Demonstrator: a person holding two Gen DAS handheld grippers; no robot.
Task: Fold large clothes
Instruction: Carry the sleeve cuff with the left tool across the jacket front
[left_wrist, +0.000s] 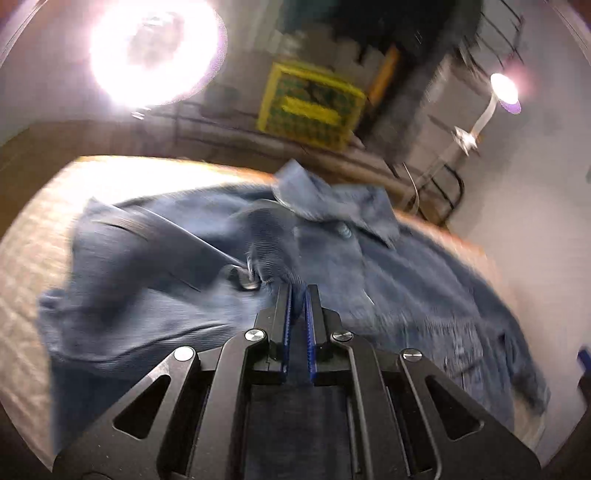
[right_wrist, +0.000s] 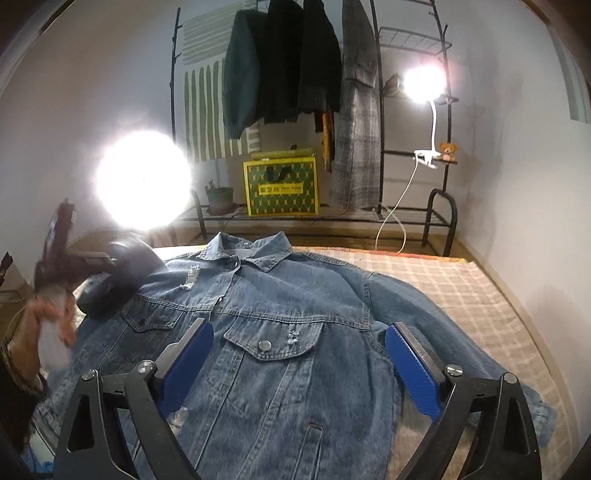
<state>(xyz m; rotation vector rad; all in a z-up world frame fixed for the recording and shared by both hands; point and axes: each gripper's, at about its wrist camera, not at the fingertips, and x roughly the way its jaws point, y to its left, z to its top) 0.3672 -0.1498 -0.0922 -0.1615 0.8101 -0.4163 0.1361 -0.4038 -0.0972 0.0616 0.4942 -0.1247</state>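
Denim jacket (right_wrist: 295, 332) lies flat; left gripper (left_wrist: 297, 291) pinches its fabric, right gripper (right_wrist: 299, 354) gapes wide.

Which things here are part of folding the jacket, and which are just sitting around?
Part of the job:
- denim jacket
- left tongs
- right tongs

Just sitting around:
- hanging clothes
- yellow-green bag
- potted plant
- clip lamp
- teddy bear

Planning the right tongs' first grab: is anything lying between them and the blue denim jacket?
Nothing visible does. The right tongs hover open directly above the blue denim jacket, which lies flat, front up, on the checked bed cover. The left tongs are off at the jacket's other side.
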